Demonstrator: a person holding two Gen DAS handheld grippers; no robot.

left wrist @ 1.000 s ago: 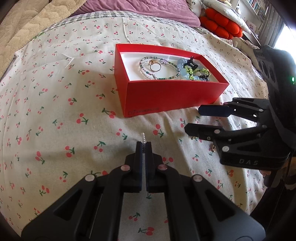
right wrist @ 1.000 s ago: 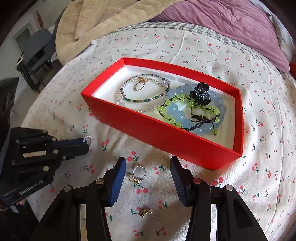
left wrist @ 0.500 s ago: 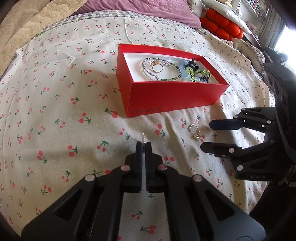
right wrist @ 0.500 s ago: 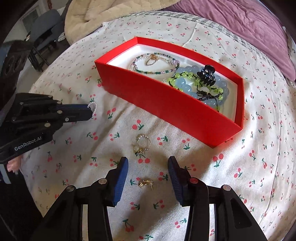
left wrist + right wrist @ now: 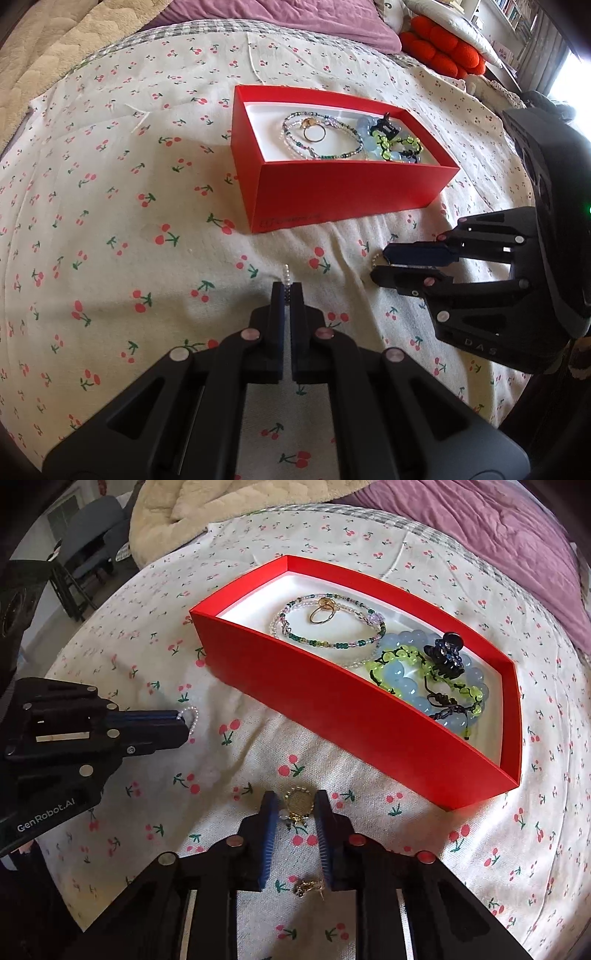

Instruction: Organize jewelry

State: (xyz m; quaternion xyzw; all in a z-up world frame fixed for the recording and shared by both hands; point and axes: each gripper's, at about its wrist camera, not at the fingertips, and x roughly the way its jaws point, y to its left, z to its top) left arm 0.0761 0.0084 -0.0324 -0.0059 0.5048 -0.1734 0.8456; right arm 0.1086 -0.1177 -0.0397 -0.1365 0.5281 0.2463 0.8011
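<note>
- Over the cherry-print sheet (image 5: 110, 206), left view: left gripper (image 5: 287, 291) clamped on a pearl ring (image 5: 286, 275); red box (image 5: 354, 192) beyond.
- Right view: right gripper (image 5: 295, 805) — jaws just closing, narrow — flanks a gold ring (image 5: 297, 802) on the sheet; whether the pads press it, I cannot tell. Small gold earring (image 5: 308, 887) lies nearer.

The left gripper (image 5: 287, 291) points steeply down, its jaws clamped on a small pearl loop (image 5: 187, 716) whose end pokes out past the fingertips. The right gripper (image 5: 295, 805) also tilts steeply down, close beside the left one. Its jaws have just been closing and now stand narrow with a gold ring (image 5: 296, 803) between them; the pads sit right at the ring's sides, though contact cannot be told for certain.
</note>
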